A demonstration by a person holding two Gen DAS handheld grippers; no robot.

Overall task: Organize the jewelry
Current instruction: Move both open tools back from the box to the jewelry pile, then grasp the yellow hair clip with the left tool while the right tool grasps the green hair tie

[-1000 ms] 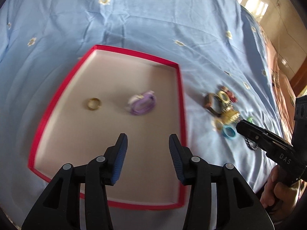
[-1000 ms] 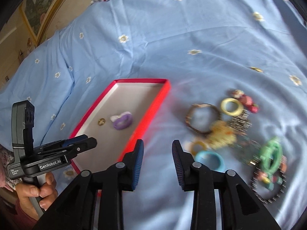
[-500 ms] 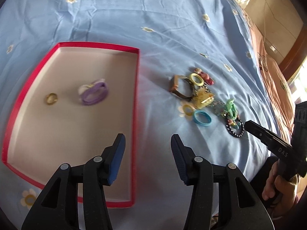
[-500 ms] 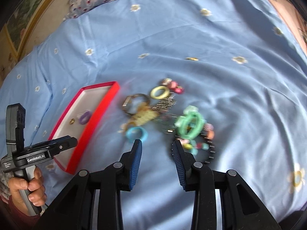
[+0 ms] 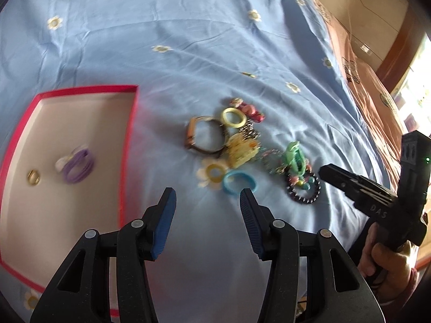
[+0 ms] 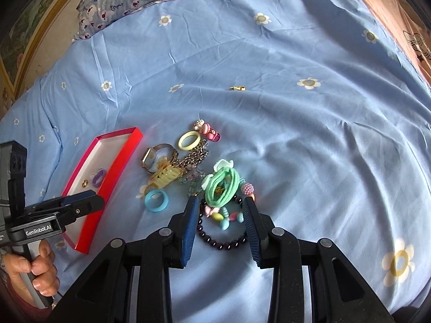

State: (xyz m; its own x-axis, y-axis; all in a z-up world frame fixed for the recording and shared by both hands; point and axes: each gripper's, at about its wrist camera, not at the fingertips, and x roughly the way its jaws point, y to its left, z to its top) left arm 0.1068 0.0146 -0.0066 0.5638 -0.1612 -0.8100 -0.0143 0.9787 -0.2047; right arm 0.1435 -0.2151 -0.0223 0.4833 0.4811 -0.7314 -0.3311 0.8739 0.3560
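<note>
**Both grippers have slid from the box over to the jewelry pile**

Both grippers have moved sideways, away from the red box [image 5: 129, 140] and toward the heap of jewelry on the blue bedsheet [image 6: 296, 107]. A second ago the left gripper [image 5: 207, 210] looked down into the box; now the box sits off to its left. Its fingers are apart and hold nothing. The blue ring [image 5: 239, 183] lies just past its tips.

The right gripper [image 6: 221, 220] has its fingers spread too, with nothing pinched. They hang over the dark bead bracelet [image 6: 223, 242] and the green hair tie [image 6: 222, 185], likely to pick one next.

A purple hair tie [image 5: 78, 167] and a gold ring [image 5: 33, 177] already lie in the box. The rest is in a tangled bunch beside it, so lifting one piece might drag others along
</note>
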